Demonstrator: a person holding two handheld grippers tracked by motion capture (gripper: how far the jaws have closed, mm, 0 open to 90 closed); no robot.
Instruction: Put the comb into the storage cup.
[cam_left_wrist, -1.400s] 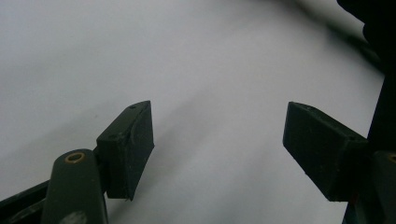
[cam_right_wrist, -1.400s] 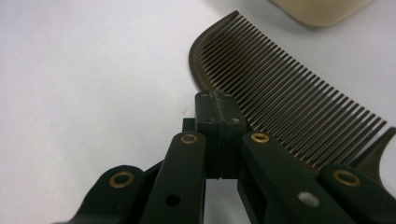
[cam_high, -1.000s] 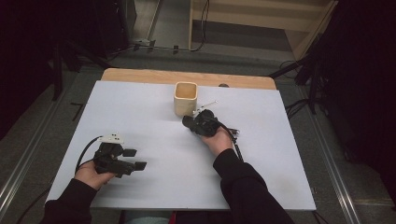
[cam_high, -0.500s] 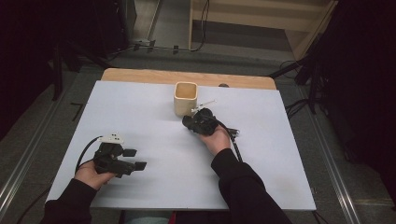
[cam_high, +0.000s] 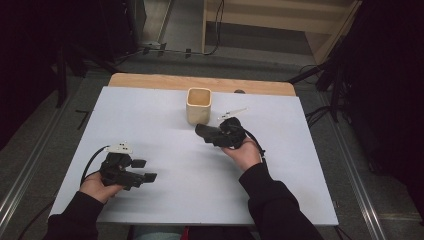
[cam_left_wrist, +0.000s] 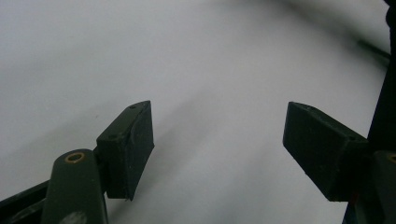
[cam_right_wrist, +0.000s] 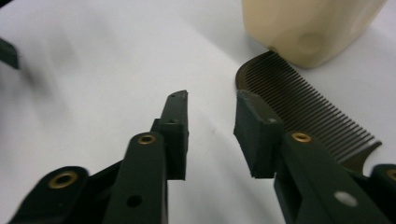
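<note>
Opening, right gripper (cam_right_wrist: 210, 135) fingers leave comb (cam_right_wrist: 303, 116) lying beside them.

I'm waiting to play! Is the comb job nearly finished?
The comb lies on the table beside the cup, not in it. The right gripper has just been opening its jaws, nothing between them; the left gripper rests open. Still left, probably: gripping the comb.

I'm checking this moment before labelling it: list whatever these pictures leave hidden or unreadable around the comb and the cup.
- Comb: in the right gripper view, its far end runs behind the right tool, and the frame's edge cuts the handle.
- Cup: the high view shows too little of its inside to tell whether it holds anything; the right gripper view crops its top.
- Left tool: its view is blurred, showing bare table.
</note>
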